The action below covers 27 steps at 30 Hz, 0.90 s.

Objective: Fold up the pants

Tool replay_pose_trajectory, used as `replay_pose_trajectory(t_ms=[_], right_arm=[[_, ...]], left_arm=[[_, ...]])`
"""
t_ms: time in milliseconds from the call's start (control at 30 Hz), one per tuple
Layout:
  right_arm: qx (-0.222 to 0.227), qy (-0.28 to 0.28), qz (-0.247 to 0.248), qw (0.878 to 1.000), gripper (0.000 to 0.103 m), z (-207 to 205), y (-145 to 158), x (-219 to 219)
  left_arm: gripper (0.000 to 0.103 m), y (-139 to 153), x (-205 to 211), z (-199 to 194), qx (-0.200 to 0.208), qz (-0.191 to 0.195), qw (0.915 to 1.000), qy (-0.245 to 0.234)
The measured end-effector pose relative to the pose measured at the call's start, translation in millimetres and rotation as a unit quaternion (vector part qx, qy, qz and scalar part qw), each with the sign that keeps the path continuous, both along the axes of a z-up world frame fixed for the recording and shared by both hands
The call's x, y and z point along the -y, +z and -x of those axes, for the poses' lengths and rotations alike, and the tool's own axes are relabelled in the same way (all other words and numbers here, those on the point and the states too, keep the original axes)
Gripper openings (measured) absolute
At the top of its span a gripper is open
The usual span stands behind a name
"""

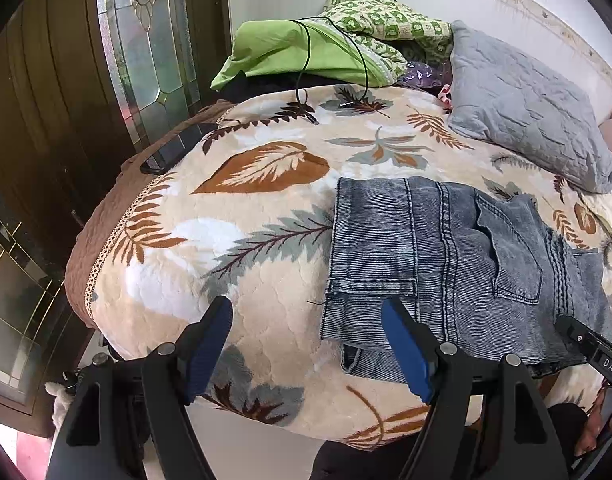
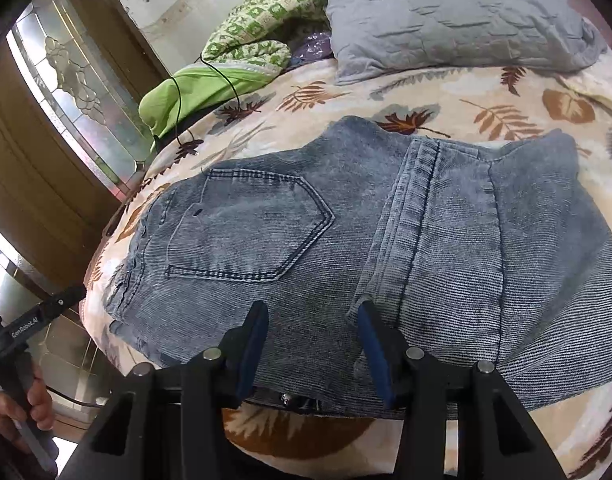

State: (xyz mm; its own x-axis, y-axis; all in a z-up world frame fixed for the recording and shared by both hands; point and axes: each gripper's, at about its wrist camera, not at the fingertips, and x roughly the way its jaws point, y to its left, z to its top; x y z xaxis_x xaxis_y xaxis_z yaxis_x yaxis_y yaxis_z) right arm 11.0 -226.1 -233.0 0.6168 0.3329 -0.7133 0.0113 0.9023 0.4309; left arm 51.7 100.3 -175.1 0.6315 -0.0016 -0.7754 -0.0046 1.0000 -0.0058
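The folded jeans (image 2: 346, 240) lie flat on the bed (image 1: 246, 168), near its front edge; the left tongs (image 1: 306, 344) gape wide and empty beside their left edge. The right tongs (image 2: 312, 344) hang half open above the near hem; nothing is gripped.

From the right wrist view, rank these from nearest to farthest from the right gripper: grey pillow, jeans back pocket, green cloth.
From the right gripper, in the right wrist view:
1. Jeans back pocket, just ahead, slightly left, on the jeans.
2. Green cloth, far left, near the bed's edge.
3. Grey pillow, at the far end, to the right.
The last two are nearly level; their order is uncertain.
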Motion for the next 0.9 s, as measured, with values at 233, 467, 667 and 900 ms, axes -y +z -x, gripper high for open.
replay_pose_trajectory(t_ms=[233, 467, 667, 900], right_arm=[[0.001, 0.001, 0.006, 1.000, 0.051, -0.5, -1.1, -1.2], [0.001, 0.005, 0.000, 1.000, 0.054, -1.3, -3.4, -0.4], [0.002, 0.004, -0.005, 1.000, 0.055, -1.7, -4.5, 0.0], [0.002, 0.004, -0.013, 1.000, 0.055, -1.7, -5.3, 2.0]], left_arm=[[0.077, -5.2, 4.0, -1.2, -0.009, -0.019, 0.9998, 0.005], [0.078, -17.1, -9.8, -2.5, -0.038, 0.002, 0.9991, 0.019], [0.078, -26.6, -23.5, -0.9, -0.069, 0.065, 0.9952, 0.024], [0.078, -36.0, -23.0, 1.0, -0.107, 0.149, 0.9829, 0.015]])
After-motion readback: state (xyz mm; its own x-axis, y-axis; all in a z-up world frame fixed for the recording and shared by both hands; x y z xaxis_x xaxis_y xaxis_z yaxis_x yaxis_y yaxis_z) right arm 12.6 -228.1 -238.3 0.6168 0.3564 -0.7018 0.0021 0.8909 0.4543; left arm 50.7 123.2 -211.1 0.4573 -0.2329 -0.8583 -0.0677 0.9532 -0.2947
